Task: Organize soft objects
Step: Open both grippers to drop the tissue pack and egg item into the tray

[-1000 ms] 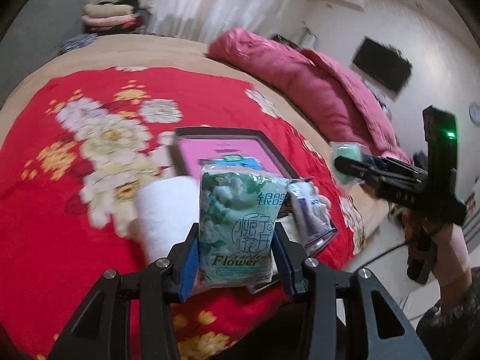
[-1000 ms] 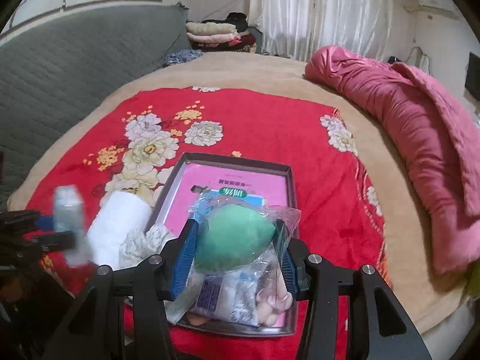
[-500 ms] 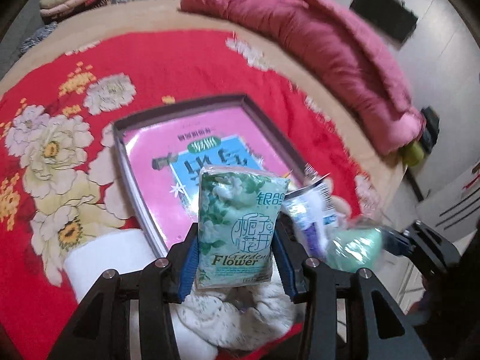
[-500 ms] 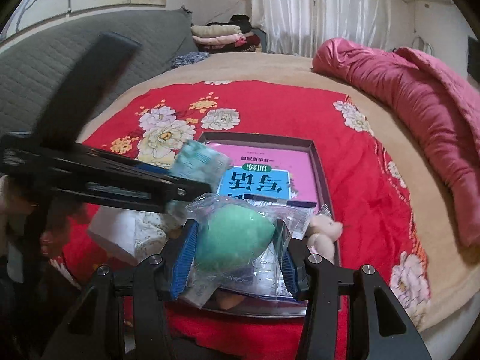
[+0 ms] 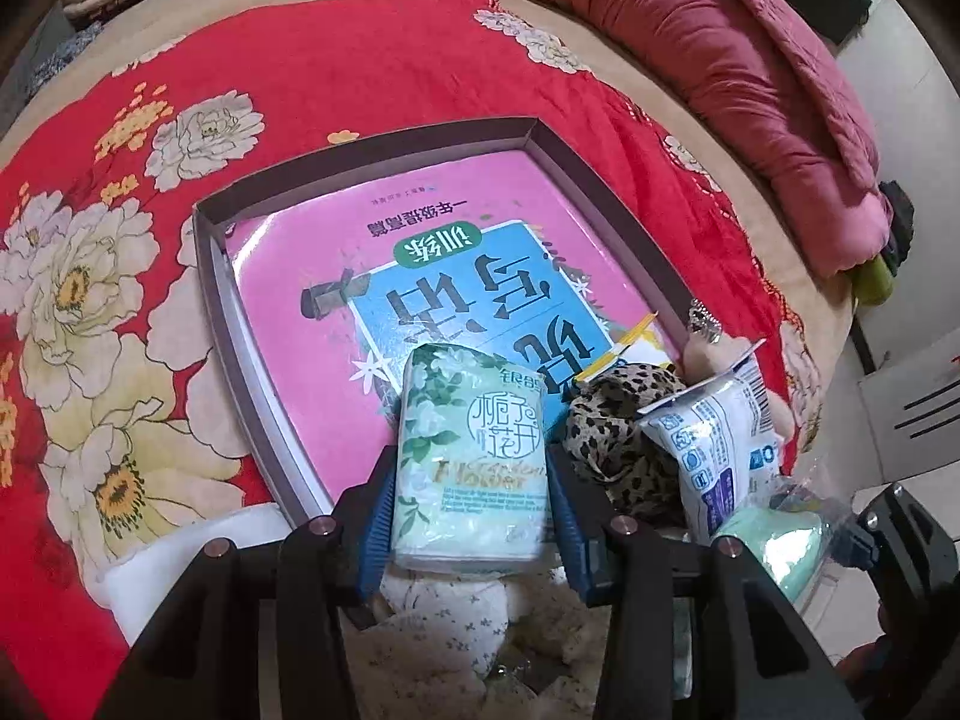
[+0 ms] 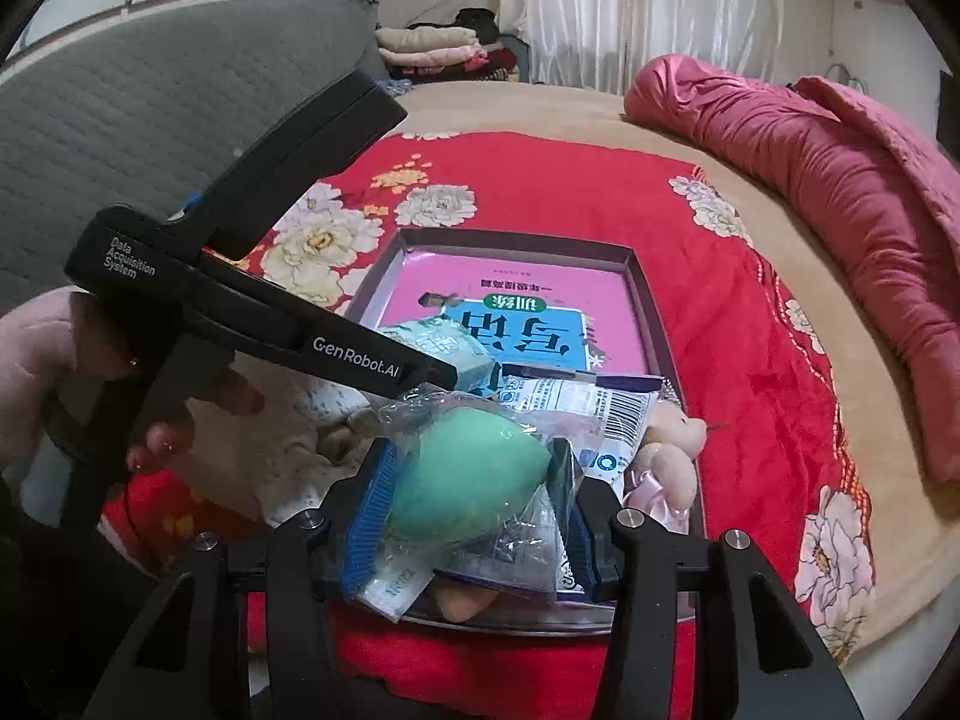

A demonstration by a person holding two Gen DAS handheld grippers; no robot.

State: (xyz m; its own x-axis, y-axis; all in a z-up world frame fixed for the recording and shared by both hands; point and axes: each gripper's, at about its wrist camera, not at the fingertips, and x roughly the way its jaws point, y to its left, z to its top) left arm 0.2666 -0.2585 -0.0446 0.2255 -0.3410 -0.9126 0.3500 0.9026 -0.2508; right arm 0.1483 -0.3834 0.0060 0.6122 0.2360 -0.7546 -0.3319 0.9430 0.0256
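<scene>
My left gripper (image 5: 471, 486) is shut on a pale green tissue pack (image 5: 471, 462) with a flower print, held over the near end of a shallow grey box (image 5: 372, 144) that holds a pink and blue book (image 5: 432, 276). My right gripper (image 6: 471, 510) is shut on a green sponge in a clear bag (image 6: 468, 480), low over the box's near edge (image 6: 654, 324). In the right wrist view the tissue pack (image 6: 444, 348) shows behind the left gripper's black body. A leopard-print cloth (image 5: 618, 420) and a white and blue pouch (image 5: 714, 438) lie in the box's near corner.
The box rests on a red flowered blanket (image 5: 372, 48) on a bed. A rolled crimson quilt (image 6: 840, 192) lies along the far right. A small plush toy (image 6: 666, 444), a white floral cloth (image 5: 450, 618) and a white roll (image 5: 174, 564) crowd the near side. A hand (image 6: 42, 354) holds the left gripper.
My left gripper swung right and down with the tissue pack, from beside the box to over its near end. My right gripper sank a little with the bagged sponge.
</scene>
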